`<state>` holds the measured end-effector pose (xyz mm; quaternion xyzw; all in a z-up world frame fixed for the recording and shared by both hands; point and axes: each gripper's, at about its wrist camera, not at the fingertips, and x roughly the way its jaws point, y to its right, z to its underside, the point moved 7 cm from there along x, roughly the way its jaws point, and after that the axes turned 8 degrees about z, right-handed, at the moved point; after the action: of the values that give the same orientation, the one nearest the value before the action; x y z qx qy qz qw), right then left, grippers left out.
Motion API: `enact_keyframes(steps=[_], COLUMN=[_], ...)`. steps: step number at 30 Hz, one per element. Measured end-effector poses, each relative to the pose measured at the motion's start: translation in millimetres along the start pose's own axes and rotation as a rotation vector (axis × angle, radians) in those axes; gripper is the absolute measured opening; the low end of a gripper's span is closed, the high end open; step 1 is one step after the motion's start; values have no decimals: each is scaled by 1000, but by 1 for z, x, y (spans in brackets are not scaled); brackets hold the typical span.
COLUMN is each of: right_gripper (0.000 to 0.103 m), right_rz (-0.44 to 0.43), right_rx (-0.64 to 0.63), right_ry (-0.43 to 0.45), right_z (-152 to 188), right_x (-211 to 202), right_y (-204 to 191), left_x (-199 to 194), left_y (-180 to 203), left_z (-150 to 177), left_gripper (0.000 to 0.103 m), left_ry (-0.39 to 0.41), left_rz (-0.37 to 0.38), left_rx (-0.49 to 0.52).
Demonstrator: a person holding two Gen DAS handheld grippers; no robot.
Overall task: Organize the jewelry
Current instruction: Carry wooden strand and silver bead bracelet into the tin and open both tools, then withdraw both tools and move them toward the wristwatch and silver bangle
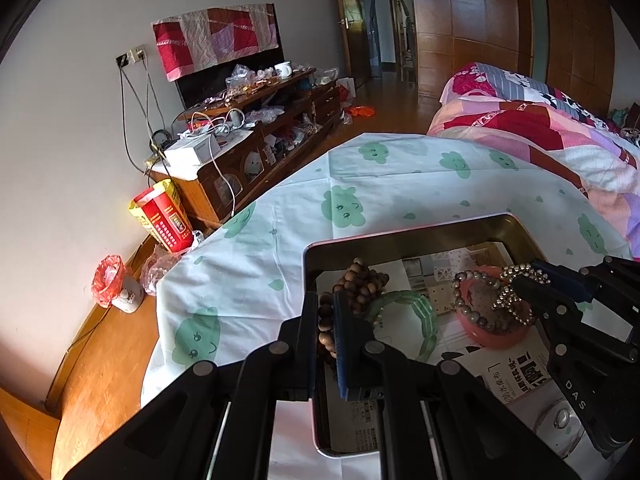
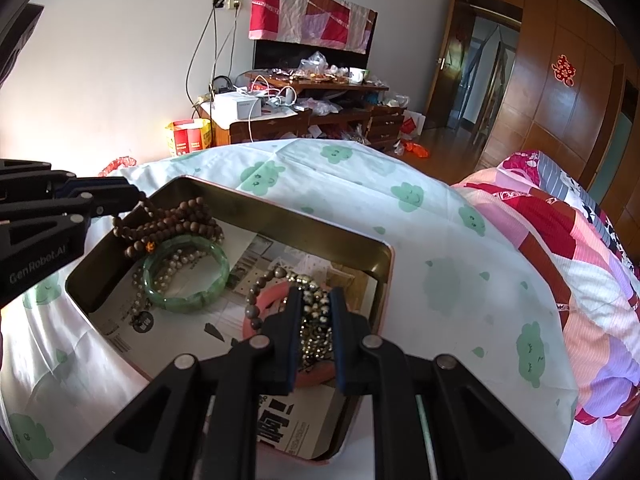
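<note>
Our left tongs [image 1: 326,312] pinch the brown beads [image 1: 362,282] over the tin [image 1: 420,236] on the tabletop [image 1: 280,240]. At right, our other tongs [image 1: 520,284] clamp a sparkly chain [image 1: 516,276] above a pink bangle [image 1: 496,338]; a green bangle [image 1: 428,316] lies between.

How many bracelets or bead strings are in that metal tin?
5, perhaps more hidden. Brown wooden beads in the left gripper; green bangle with a pale bead strand lying through it; pink bangle under grey beads. The right gripper holds a sparkly chain.
</note>
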<state>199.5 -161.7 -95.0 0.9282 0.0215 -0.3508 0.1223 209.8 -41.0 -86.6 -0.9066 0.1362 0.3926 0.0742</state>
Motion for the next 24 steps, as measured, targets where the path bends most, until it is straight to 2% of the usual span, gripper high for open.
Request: enact_keyframes(steps=[2,4,5,6,8,9,11,20,24], right_gripper=[16,20,28,34,59,62,62,63,64], right_rz=[-2,2,6,9,25,33,33,50,60], right_rx=[-1,-10,-15,-18,-15,-11,-2,37,65], right_ry=[-3,-10,-9,-3,8,13,16,-25,-8], right_z=[1,3,2,3,4,4,6,33,41], right_x=[-1,0,0,-1,-3,-4,-7,-26,-46], right_y=[0,-2,-3,-3,-2,-1,2,16,25], left_x=[1,-1,-4,-8,-17,-19,-22,-47,-61], left_y=[-1,-3,-3,-5,-7,-6,-3,11,17], left_z=[1,2,2,1,0,1,5,46,68], left_gripper=[11,38,67,86,89,89,89,89,89], left_ry=[-5,3,15,42,90,83,74,53,42], left_rz=[-2,-45,-57,-73,-99,-80,-53,-61,-43], left_rx=[-1,3,4,2,-2,-2,1,11,4])
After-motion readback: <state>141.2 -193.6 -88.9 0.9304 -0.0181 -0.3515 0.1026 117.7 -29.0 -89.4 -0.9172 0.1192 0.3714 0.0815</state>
